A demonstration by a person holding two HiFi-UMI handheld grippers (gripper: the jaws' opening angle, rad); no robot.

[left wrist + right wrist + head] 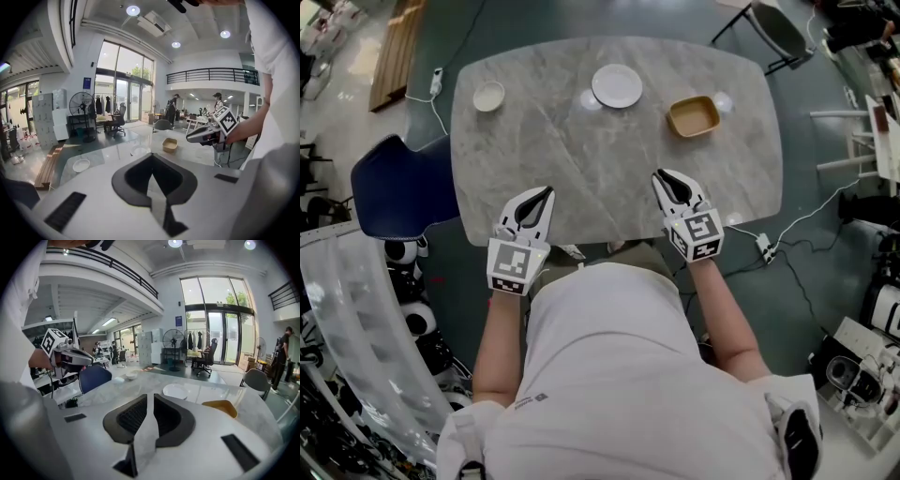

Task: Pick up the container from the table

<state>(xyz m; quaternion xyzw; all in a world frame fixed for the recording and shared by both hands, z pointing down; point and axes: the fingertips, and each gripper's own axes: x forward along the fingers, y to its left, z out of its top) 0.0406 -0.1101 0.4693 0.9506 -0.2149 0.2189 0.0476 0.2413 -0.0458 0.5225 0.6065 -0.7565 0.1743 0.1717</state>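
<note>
The container (693, 116) is a tan, square, shallow dish on the far right part of the marble table (581, 159). It also shows in the left gripper view (170, 145) and in the right gripper view (220, 407). My right gripper (666, 178) hovers over the near table edge, short of the container, and its jaws (151, 397) stand a narrow gap apart with nothing between them. My left gripper (546, 194) hangs over the near left edge, its jaws (152, 157) meeting at the tips and empty.
A white plate (617, 85) lies at the far middle of the table and a small white bowl (488, 96) at the far left. A blue chair (398, 187) stands at the table's left side. Cables and a power strip (763, 247) lie on the floor to the right.
</note>
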